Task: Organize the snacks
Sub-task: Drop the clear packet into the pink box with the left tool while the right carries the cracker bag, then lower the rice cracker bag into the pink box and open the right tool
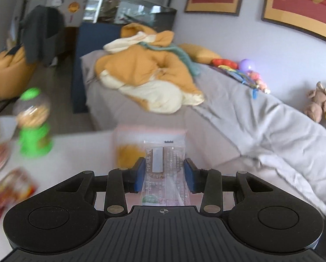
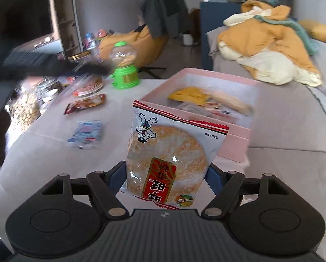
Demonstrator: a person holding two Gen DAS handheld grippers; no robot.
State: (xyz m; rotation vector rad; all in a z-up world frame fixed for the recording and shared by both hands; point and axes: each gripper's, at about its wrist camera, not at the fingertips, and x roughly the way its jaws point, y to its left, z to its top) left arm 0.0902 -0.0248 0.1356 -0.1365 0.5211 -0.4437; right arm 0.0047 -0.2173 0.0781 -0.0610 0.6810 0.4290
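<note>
Tongs on my left side [image 1: 164, 174] are clamped on a small clear-and-red plastic snack sachet [image 1: 164, 170], its blue pads [image 1: 141, 174] pressing both edges while the sachet stands upright between them, printed back toward the camera. Past its top edge I see the pale pink cardboard box [image 1: 149, 132], blurred, with something yellow inside; I cannot tell whether the sachet is over the box or just short of it. My right tongs [image 2: 166, 174] are closed on a white rice-cracker packet with a red label [image 2: 169, 155], held upside down, the cartoon boy at its upper left. That packet sits in front of the same pink box [image 2: 235, 139], which rests open on the white-covered counter [image 2: 53, 148] and holds a yellow pouch [image 2: 189, 96], a long beige wrapped bar [image 2: 230, 102] and other wrappers too smeared to name. To the left on the counter lie a blue-and-white flat packet [image 2: 87, 134], a dark red foil snack bag [image 2: 85, 104] and, farther back, a green toy gumball dispenser with a clear globe [image 2: 124, 65]. A jar of pale nuts [image 2: 24, 111] stands at the counter's left edge. Beyond the box is a grey sofa [image 2: 294, 113] carrying a heap of orange and cream bedding [image 2: 265, 48]. In the left view, soft toys [image 1: 317, 102] sit along the sofa back under two red framed pictures [image 1: 305, 2].
</note>
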